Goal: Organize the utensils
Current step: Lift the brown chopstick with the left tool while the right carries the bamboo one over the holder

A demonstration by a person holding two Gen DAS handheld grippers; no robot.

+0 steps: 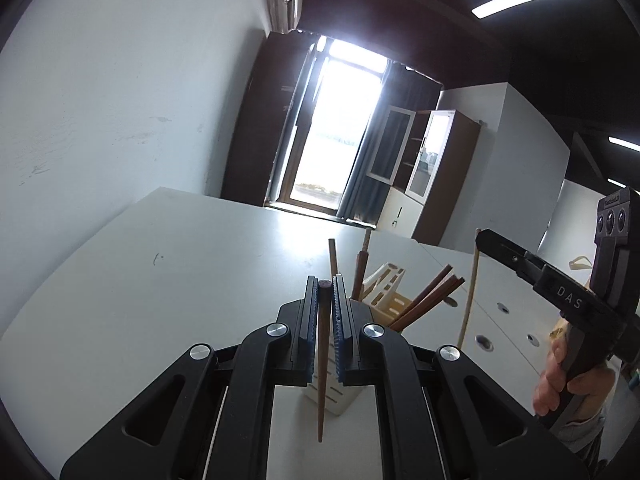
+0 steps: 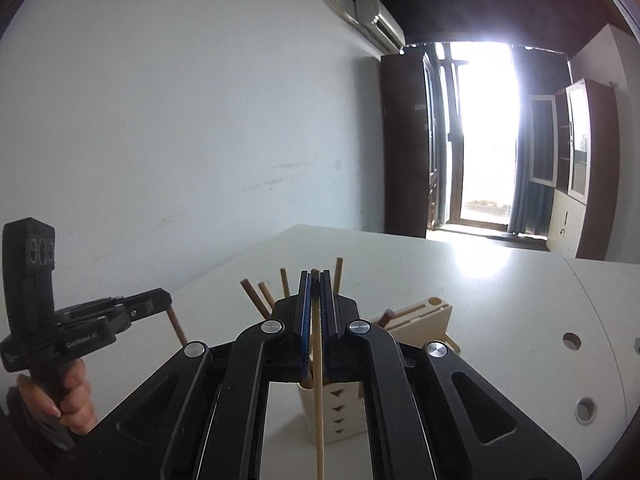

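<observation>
In the left wrist view my left gripper (image 1: 325,285) is shut on a dark brown chopstick (image 1: 321,380) that hangs point down above the table. Just behind it stands a cream slotted utensil holder (image 1: 340,400) with several brown chopsticks (image 1: 424,300) leaning in it. At the right, a hand holds my right gripper (image 1: 482,239), shut on a pale wooden chopstick (image 1: 469,300). In the right wrist view my right gripper (image 2: 315,276) pinches that pale chopstick (image 2: 318,408) over the cream holder (image 2: 344,412). The left gripper (image 2: 166,302) holds its brown chopstick (image 2: 177,326) at the left.
A white table (image 1: 160,280) runs back to a white wall and a bright glass door. A second cream block with slots (image 2: 424,316) lies behind the holder. A white panel with round holes (image 2: 572,340) adjoins the table at the right. A hand (image 2: 76,400) grips the left tool.
</observation>
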